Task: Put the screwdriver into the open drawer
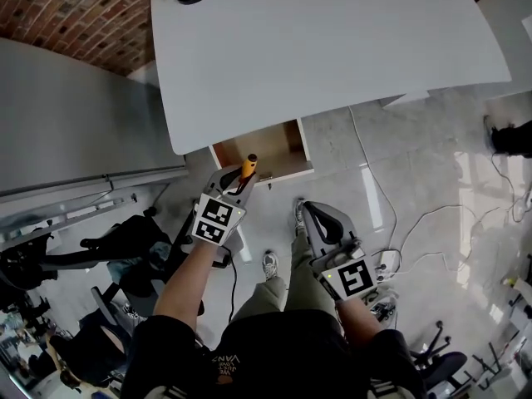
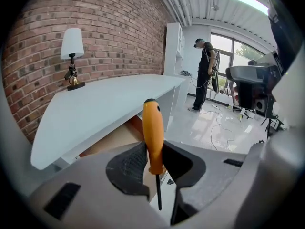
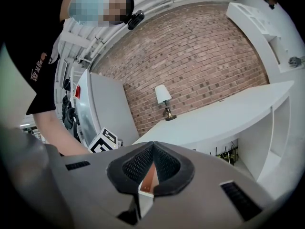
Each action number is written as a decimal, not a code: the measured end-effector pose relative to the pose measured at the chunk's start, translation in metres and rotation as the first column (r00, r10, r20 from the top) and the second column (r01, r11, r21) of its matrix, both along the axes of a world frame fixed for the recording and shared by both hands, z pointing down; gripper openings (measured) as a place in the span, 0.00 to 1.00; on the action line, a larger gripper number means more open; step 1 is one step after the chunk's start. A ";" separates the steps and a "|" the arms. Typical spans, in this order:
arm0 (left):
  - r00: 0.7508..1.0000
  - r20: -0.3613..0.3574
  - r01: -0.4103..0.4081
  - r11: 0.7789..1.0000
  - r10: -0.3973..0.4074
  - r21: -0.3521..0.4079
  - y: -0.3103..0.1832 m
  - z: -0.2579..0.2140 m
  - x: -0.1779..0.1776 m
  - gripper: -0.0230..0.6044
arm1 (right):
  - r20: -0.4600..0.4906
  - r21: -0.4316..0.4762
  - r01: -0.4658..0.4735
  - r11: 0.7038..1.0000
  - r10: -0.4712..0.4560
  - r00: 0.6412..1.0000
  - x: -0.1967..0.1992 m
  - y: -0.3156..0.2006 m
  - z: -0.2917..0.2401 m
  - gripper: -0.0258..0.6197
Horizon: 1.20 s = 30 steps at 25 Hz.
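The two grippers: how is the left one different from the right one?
The left gripper is shut on an orange-handled screwdriver; the right gripper is shut on nothing. The left gripper is up at the open drawer; the right gripper hangs lower, over the floor, away from it. Both are grey.

Screwdriver: orange plastic-handled screwdriver (image 2: 153, 128), the handle smooth with a slight sheen; thin dark metal shaft, dull.
Left gripper: left gripper (image 2: 155, 154) of matt grey plastic; black pads (image 2: 125, 168) finely ribbed, rubbery-looking.
Right gripper: right gripper (image 3: 151, 168), the same matt grey shell; black cross-hatched pads (image 3: 138, 166).
Surface: white smooth surface (image 1: 332, 40), matt.
Drawer: open wooden drawer (image 1: 278, 144), pale brown wood-look inside.
Floor: grey stone-look floor (image 1: 399, 181), glossy, mirroring light.
Wall: red brick wall (image 1: 75, 15), rough.
Lamp: small table lamp (image 2: 72, 56), white matt shade, shiny brass-look base.
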<state>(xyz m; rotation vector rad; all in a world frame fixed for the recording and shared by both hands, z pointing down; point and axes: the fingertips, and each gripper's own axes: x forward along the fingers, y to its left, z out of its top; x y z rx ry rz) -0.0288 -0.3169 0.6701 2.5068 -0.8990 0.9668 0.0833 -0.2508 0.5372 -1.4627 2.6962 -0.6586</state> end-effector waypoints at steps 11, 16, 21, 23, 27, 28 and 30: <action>0.986 0.165 0.027 0.994 -0.009 -0.107 -0.035 0.094 -0.011 0.19 | 0.018 -0.027 -0.037 0.999 0.038 0.999 0.018 -0.023 0.060 0.04; 0.974 0.226 0.002 0.989 0.031 -0.147 -0.044 0.134 -0.002 0.19 | 0.032 -0.064 -0.058 0.996 0.060 0.998 0.032 -0.023 0.085 0.04; 0.956 0.281 -0.025 0.979 0.082 -0.200 -0.054 0.170 0.011 0.19 | 0.041 -0.098 -0.069 0.993 0.074 0.996 0.044 -0.020 0.101 0.04; 0.948 0.299 -0.037 0.971 0.108 -0.235 -0.056 0.185 0.017 0.19 | 0.040 -0.113 -0.074 0.991 0.079 0.996 0.048 -0.019 0.105 0.04; 0.920 0.358 -0.054 0.955 0.161 -0.291 -0.063 0.212 0.020 0.19 | 0.044 -0.131 -0.080 0.988 0.087 0.995 0.053 -0.022 0.107 0.04; 0.912 0.372 -0.056 0.951 0.174 -0.305 -0.063 0.218 0.019 0.19 | 0.045 -0.130 -0.078 0.988 0.085 0.995 0.053 -0.024 0.106 0.04; 0.900 0.394 -0.046 0.941 0.185 -0.336 -0.063 0.230 0.018 0.19 | 0.048 -0.128 -0.074 0.989 0.081 0.996 0.053 -0.027 0.106 0.04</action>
